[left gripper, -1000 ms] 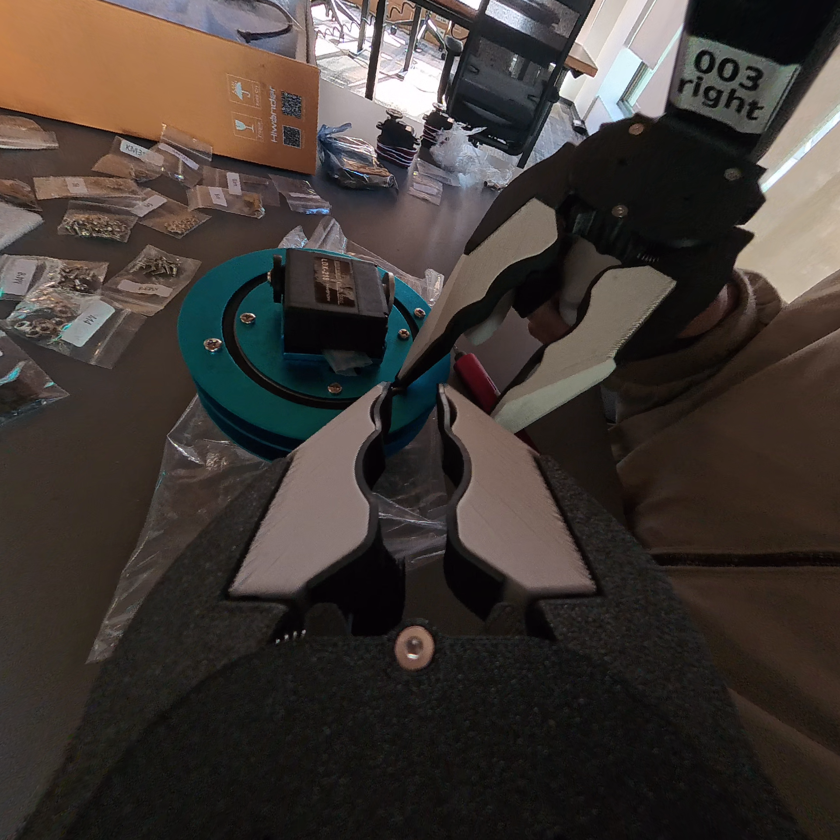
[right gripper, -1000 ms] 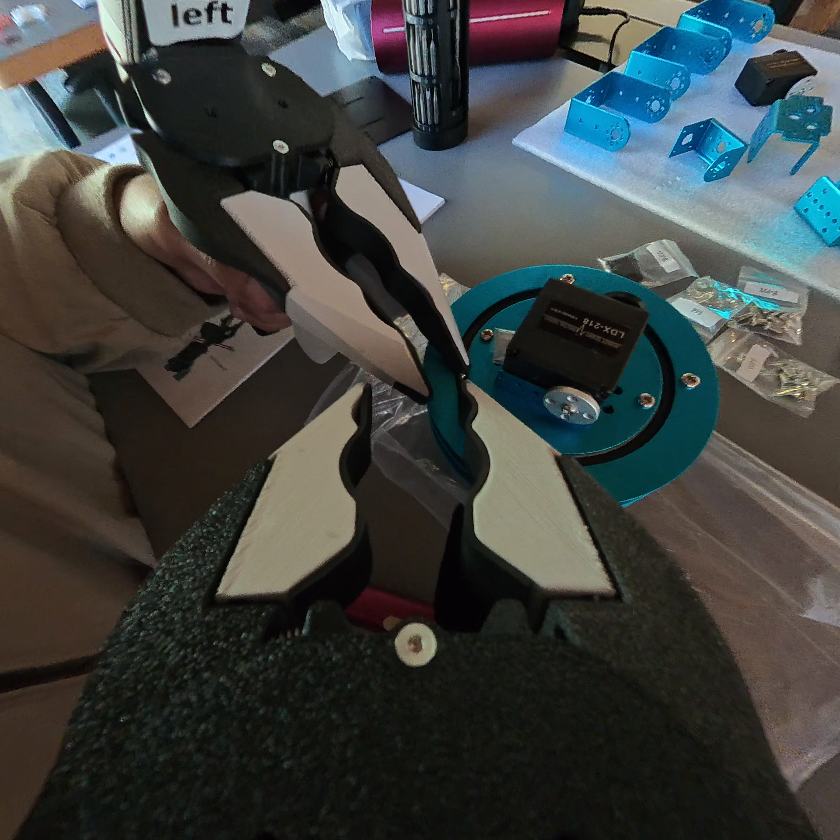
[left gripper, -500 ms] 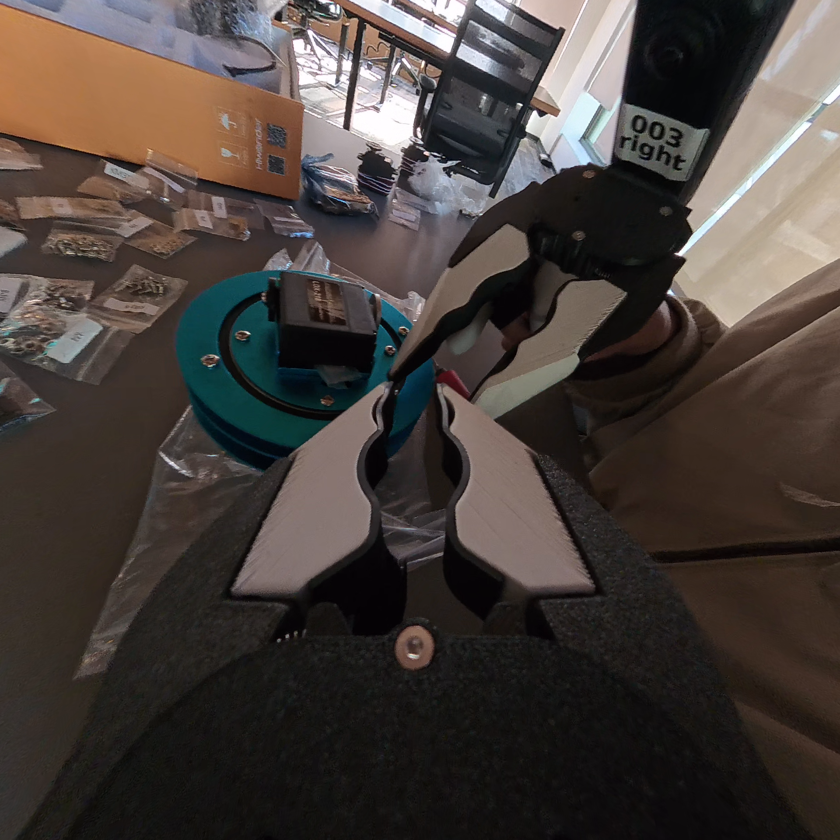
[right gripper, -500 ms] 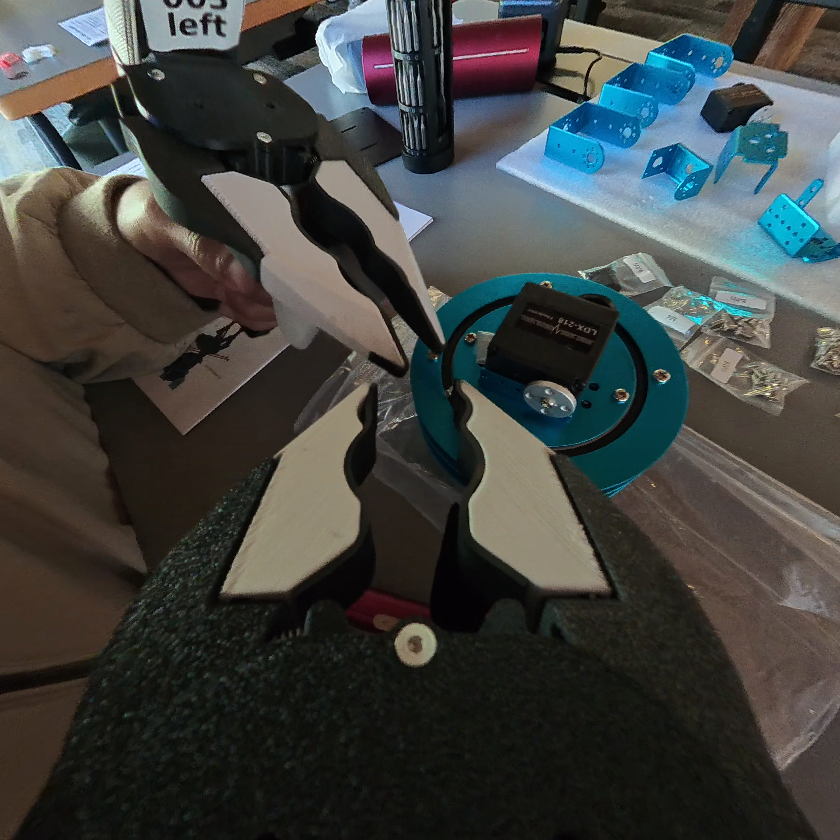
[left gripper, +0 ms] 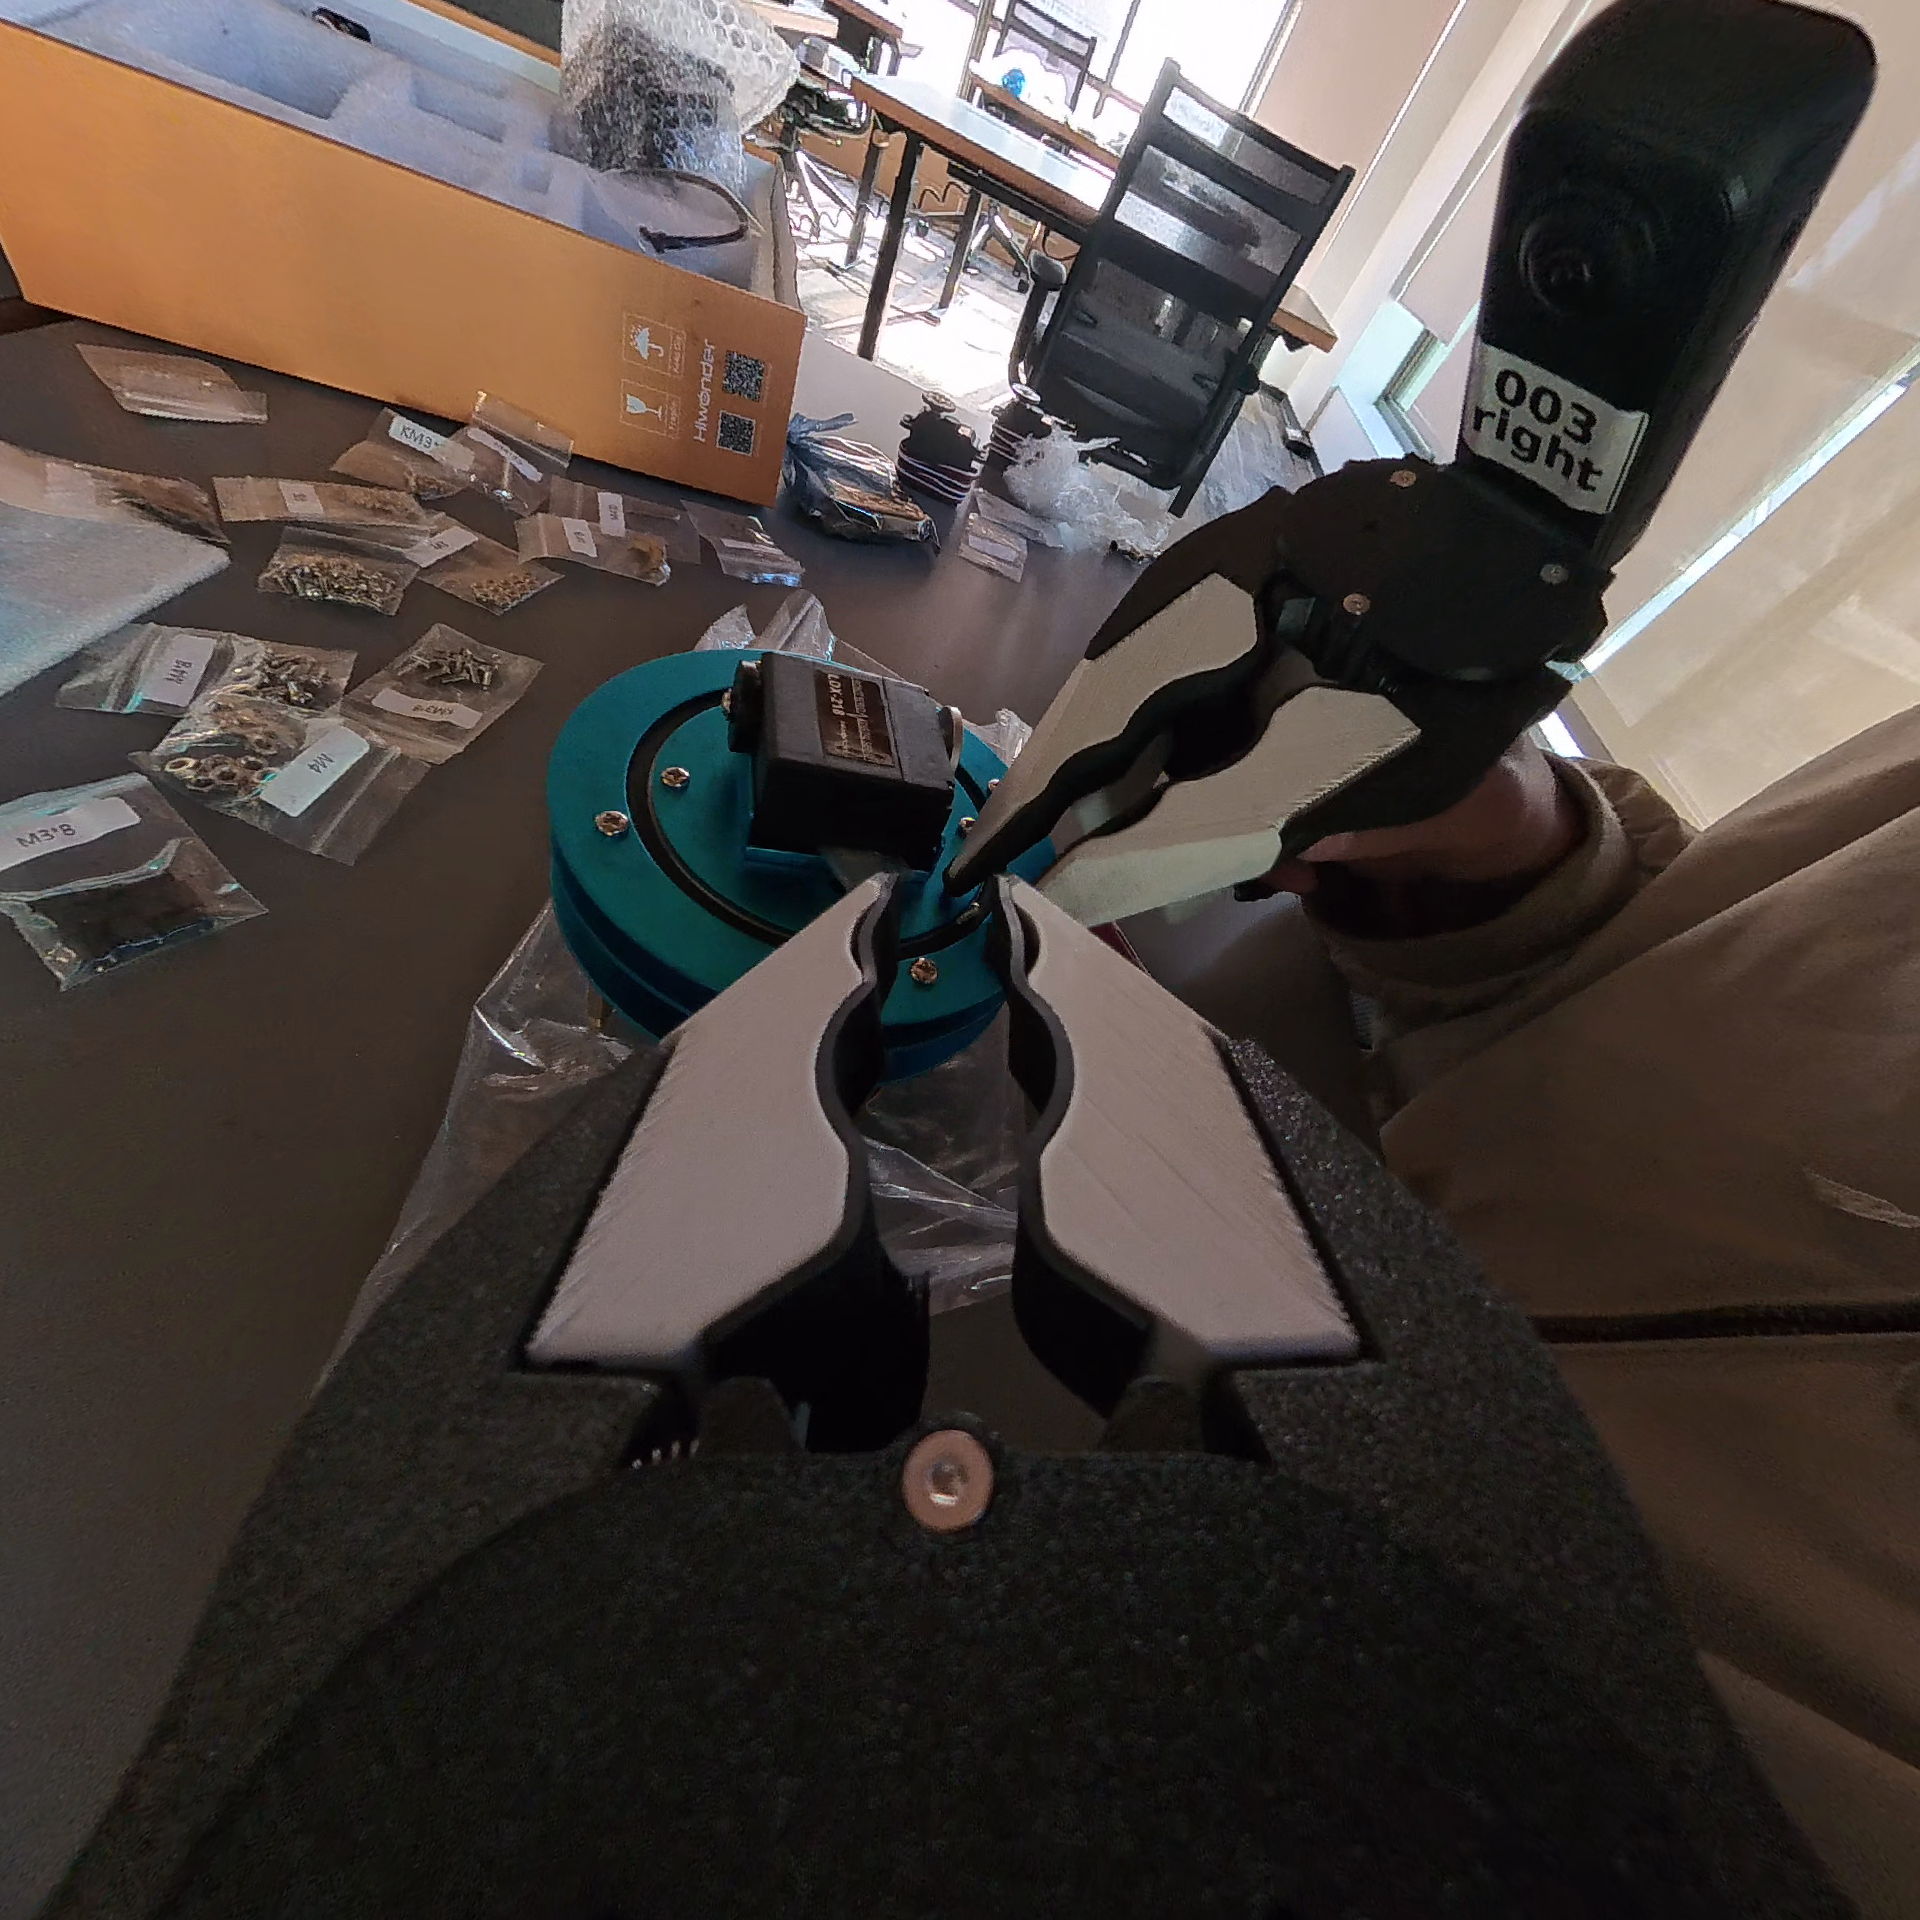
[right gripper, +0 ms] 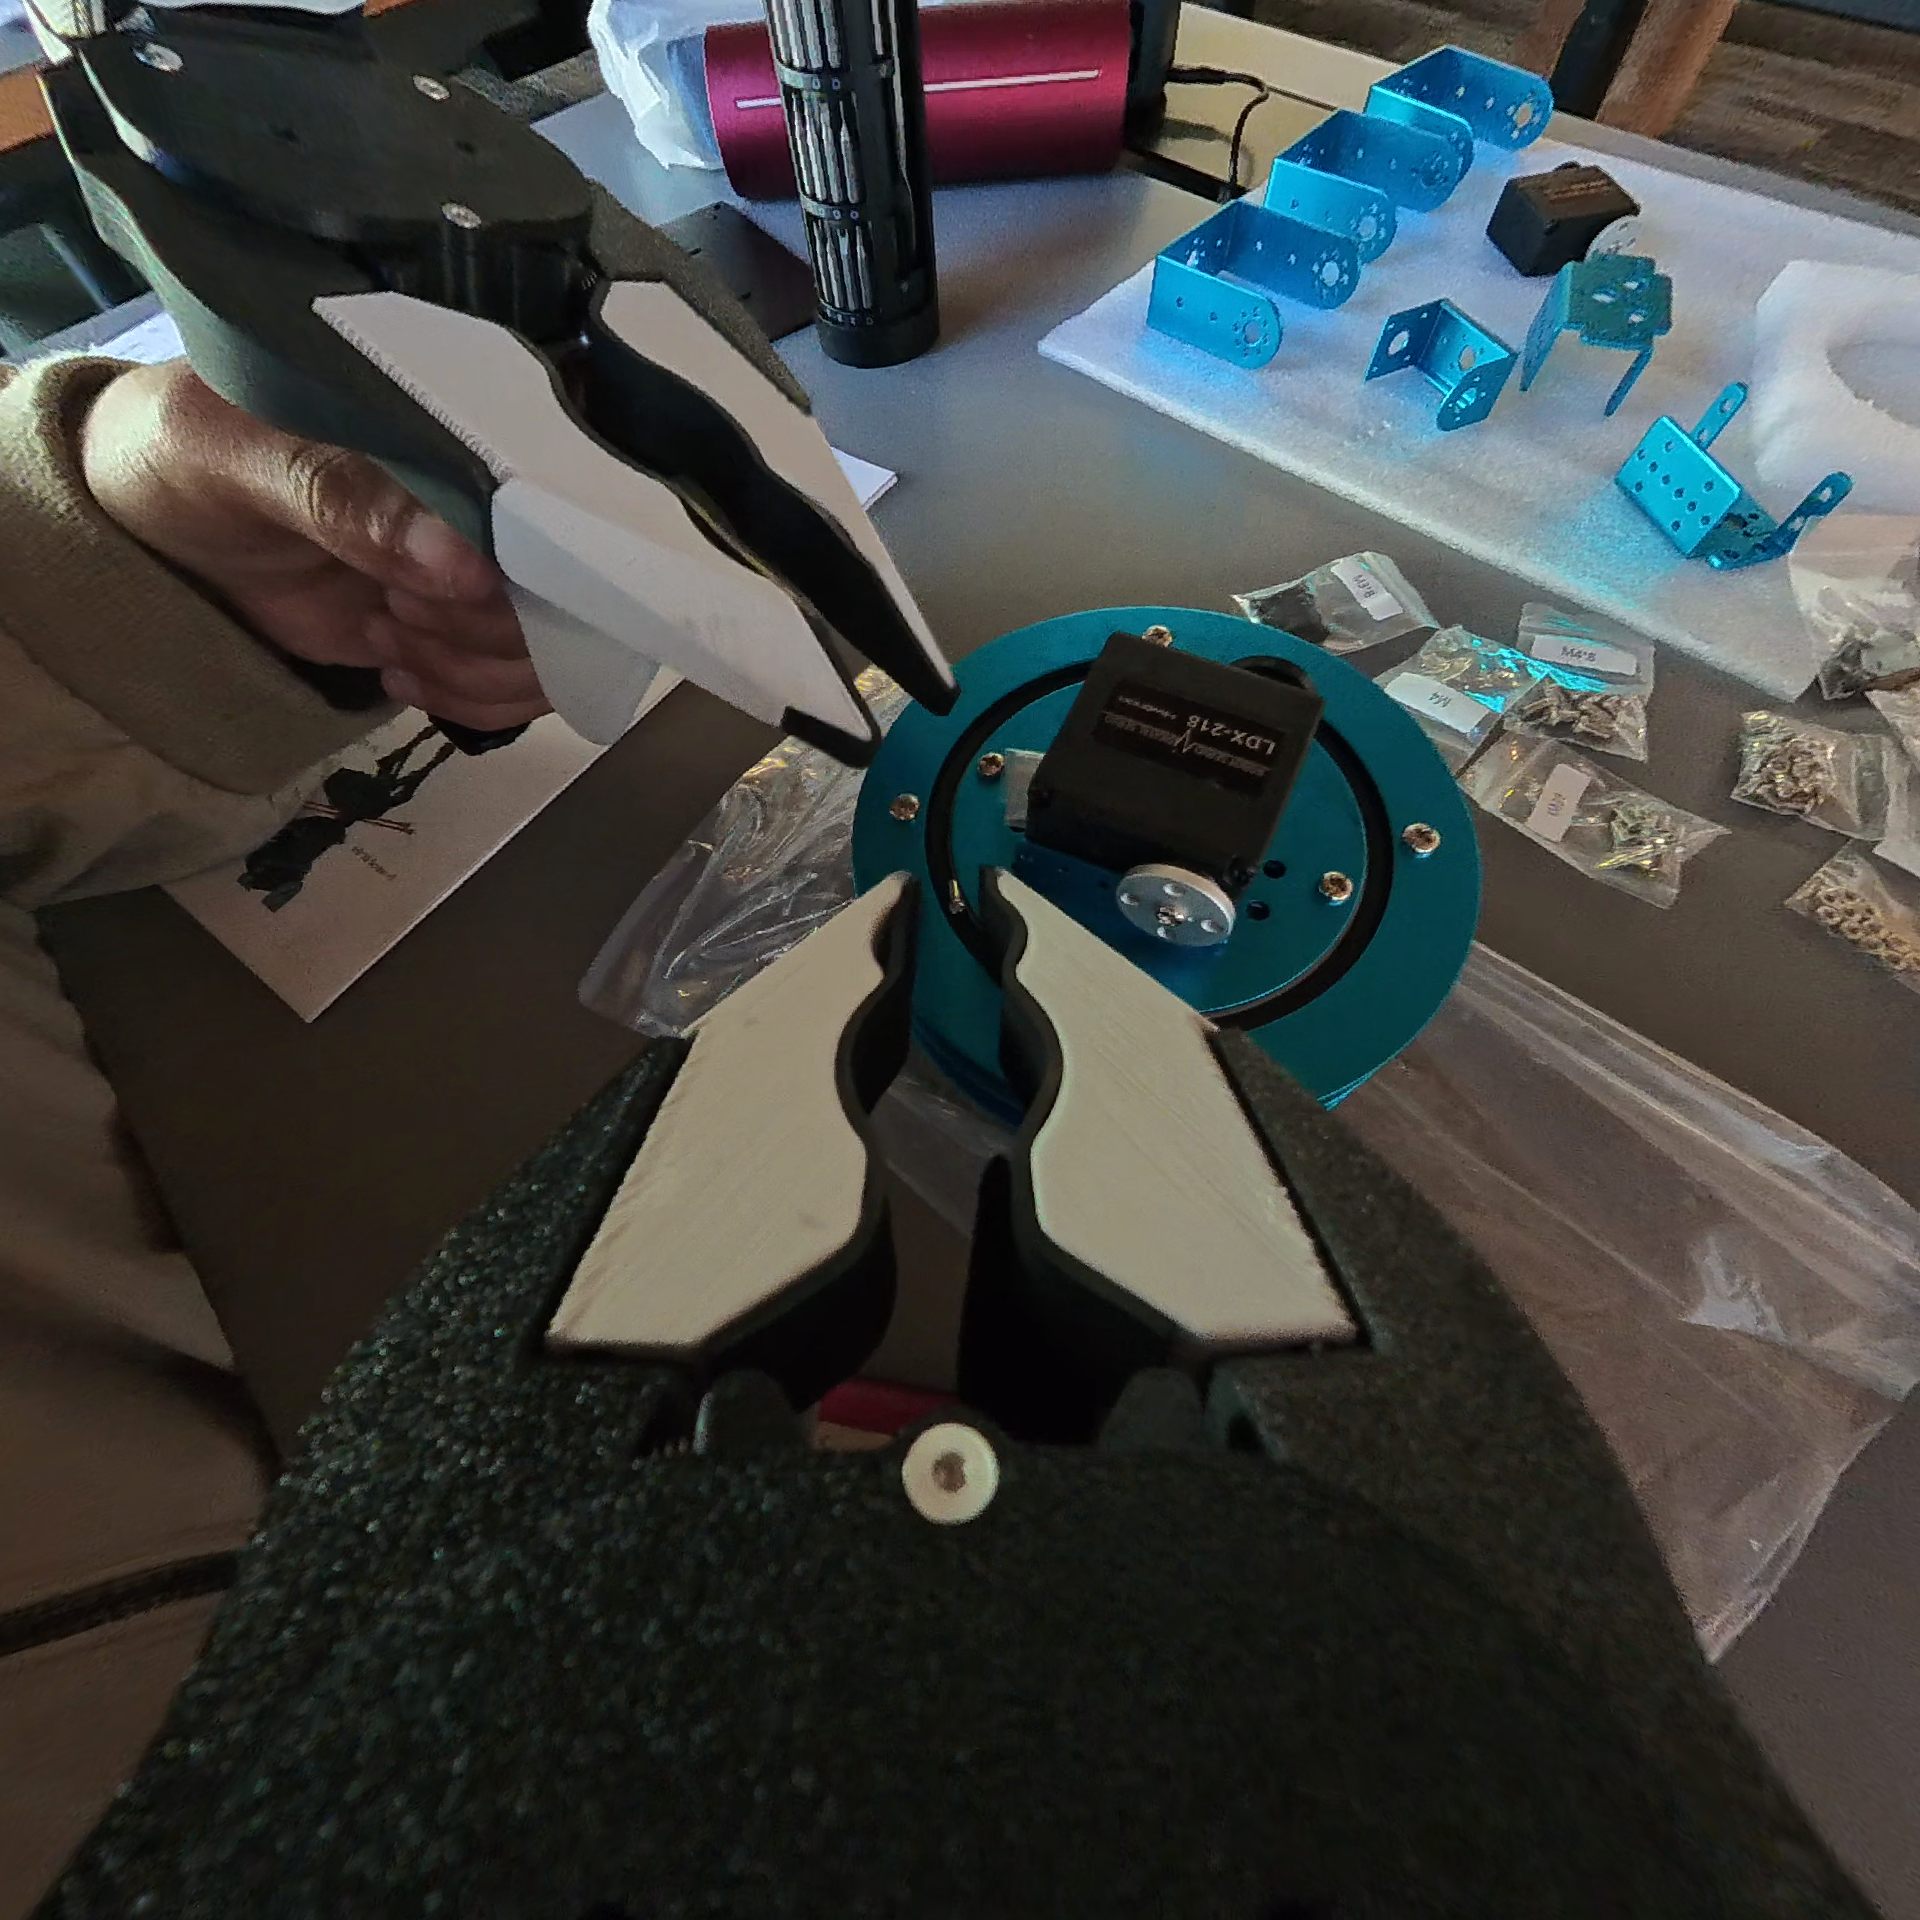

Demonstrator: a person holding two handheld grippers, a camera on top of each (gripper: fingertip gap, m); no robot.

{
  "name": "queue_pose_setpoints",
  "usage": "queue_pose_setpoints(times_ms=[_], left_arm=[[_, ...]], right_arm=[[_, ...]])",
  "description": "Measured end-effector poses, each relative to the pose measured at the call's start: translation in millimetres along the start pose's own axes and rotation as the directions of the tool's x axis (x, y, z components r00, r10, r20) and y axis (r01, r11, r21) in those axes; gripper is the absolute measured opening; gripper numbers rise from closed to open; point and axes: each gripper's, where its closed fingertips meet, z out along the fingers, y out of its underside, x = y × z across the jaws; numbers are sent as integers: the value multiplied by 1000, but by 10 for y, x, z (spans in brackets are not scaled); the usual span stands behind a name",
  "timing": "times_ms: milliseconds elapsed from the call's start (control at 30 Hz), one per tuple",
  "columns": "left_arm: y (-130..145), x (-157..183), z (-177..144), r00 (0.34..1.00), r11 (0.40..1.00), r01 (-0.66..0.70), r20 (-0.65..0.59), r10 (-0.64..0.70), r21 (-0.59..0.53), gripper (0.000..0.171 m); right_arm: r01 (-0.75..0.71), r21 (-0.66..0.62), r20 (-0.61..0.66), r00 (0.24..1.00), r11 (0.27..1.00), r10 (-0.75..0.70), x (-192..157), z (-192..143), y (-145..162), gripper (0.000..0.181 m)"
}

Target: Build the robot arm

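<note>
A teal round base (left gripper: 665,831) with a black servo (left gripper: 842,769) mounted on top sits on a clear plastic bag (left gripper: 520,1039) on the dark table. My left gripper (left gripper: 943,891) is slightly open and empty, its tips over the base's near rim. My right gripper (left gripper: 992,883) meets it tip to tip from the right. In the right wrist view my right gripper (right gripper: 948,883) is narrowly open and empty over the base's (right gripper: 1403,935) rim, close to the servo (right gripper: 1174,748). The left gripper (right gripper: 894,727) hovers just above the rim's left side.
Small bags of screws (left gripper: 260,748) and an orange cardboard box (left gripper: 416,260) lie left and behind. Blue metal brackets (right gripper: 1351,229) rest on white foam. A black cylinder (right gripper: 862,187), a red cylinder (right gripper: 987,94) and a printed sheet (right gripper: 364,883) lie beyond. A person's sleeves flank both grippers. The tips of both grippers are at nearly the same place. The servo (right gripper: 1174,748) is about 4 centimetres from both grippers' fingertips. My left wrist view (left gripper: 865,721) looks at it from another angle.
My right gripper's jaws have narrowed. Both grippers have moved forward over the base's rim, and the left tips no longer sit between the right fingers.
</note>
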Motion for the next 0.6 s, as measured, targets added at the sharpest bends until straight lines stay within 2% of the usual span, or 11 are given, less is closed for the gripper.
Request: queue_pose_setpoints(times_ms=[200,433,600], left_arm=[[15,-10,4,1000,1000,-4,6,4,-8,16],[52,-20,25,999,999,-25,23,25,-29,16],[82,-44,36,996,996,-71,57,74,-50,16]], right_arm=[[-23,1,30,999,1000,23,11,-7,7,6],[62,-22,15,998,998,-62,-22,1,5,0],[3,-6,48,999,1000,-2,-6,-8,2,0]])
